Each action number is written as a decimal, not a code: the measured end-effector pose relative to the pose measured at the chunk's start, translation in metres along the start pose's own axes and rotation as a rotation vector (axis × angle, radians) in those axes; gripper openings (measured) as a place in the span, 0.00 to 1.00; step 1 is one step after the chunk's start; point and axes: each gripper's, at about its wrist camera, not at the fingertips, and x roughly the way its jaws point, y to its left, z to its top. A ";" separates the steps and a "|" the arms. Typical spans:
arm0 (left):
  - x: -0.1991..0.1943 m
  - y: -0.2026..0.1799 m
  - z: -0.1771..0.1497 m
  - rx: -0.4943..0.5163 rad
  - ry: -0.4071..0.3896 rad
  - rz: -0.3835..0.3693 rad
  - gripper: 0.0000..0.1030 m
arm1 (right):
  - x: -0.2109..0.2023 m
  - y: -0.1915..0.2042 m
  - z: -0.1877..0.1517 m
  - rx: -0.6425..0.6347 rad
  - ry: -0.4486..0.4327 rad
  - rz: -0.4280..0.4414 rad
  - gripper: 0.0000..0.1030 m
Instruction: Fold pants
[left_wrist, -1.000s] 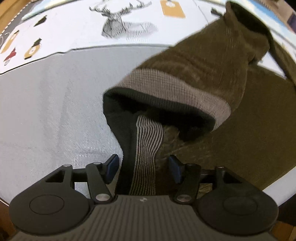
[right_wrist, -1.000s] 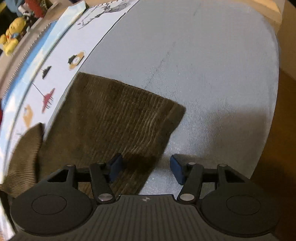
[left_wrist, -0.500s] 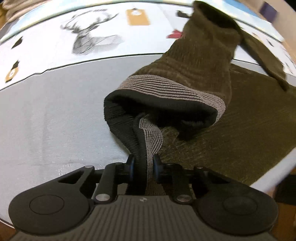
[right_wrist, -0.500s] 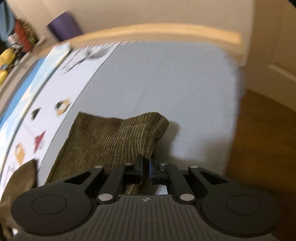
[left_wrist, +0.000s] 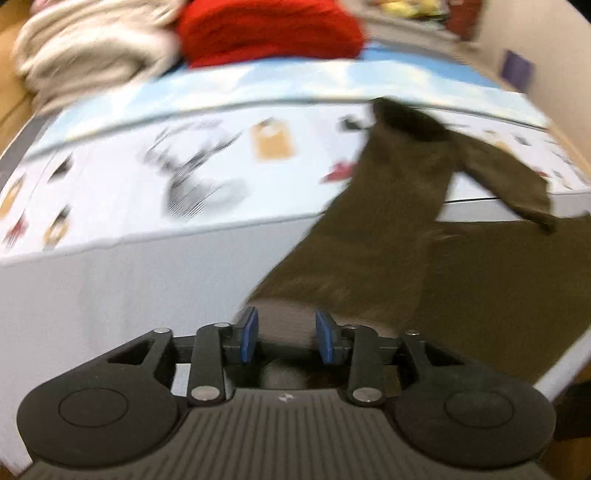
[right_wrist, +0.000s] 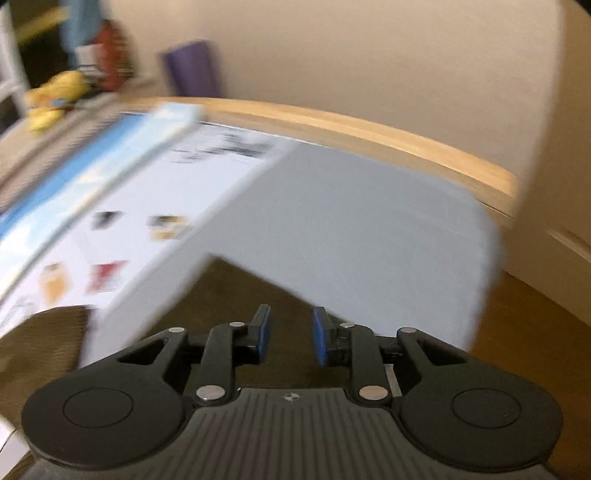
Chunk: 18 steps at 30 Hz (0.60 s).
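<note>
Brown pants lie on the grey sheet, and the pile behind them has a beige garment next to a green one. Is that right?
Not green: the garment beside the beige one is red, as the left wrist view shows. The brown pants do lie on the grey sheet.

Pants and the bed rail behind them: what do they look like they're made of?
Pants: soft olive-brown cloth with a matte nap that drapes in folds; possibly corduroy, but blur hides any ribbing. Bed rail: light wood by its honey colour and smooth, slightly glossy face, though it could be veneer.
</note>
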 end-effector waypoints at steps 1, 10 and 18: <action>0.001 -0.014 0.003 0.057 -0.012 -0.017 0.50 | -0.001 0.017 -0.001 -0.044 -0.002 0.058 0.26; 0.046 -0.107 -0.010 0.449 0.097 0.019 0.61 | -0.013 0.200 -0.063 -0.641 0.082 0.439 0.52; 0.079 -0.099 -0.014 0.483 0.191 0.083 0.57 | 0.016 0.285 -0.138 -1.129 0.075 0.382 0.56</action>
